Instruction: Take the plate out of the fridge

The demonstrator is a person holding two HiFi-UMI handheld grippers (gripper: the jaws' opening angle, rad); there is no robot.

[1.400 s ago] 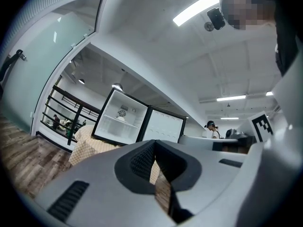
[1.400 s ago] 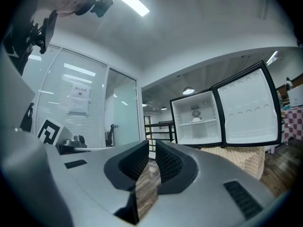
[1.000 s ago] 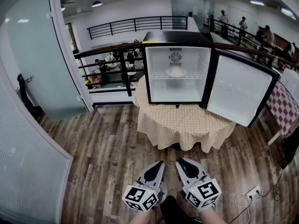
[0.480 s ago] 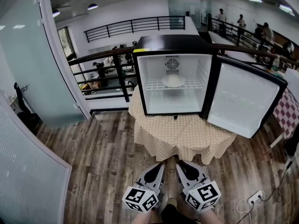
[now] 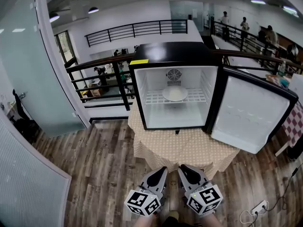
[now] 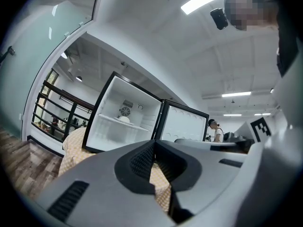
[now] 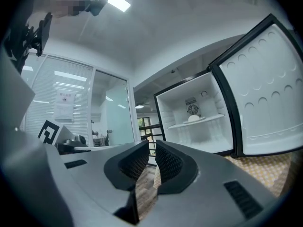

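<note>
Plate [image 5: 174,94] on the wire shelf [image 5: 155,98] inside the open fridge [image 5: 173,51], which stands on a cloth-covered desk [image 5: 184,150]; door [image 5: 251,115] swung right. Left tool [image 5: 163,170]: jaws pressed together, holding nothing. Right tool [image 5: 182,168]: jaws all but closed, only a thin slit between them, holding nothing. Both are well apart from the fridge.

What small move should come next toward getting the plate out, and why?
Probably bring both grippers forward toward the fridge: its door stands open, the plate sits on the shelf inside, and the left gripper and right gripper hang over the floor, short of the table.
</note>
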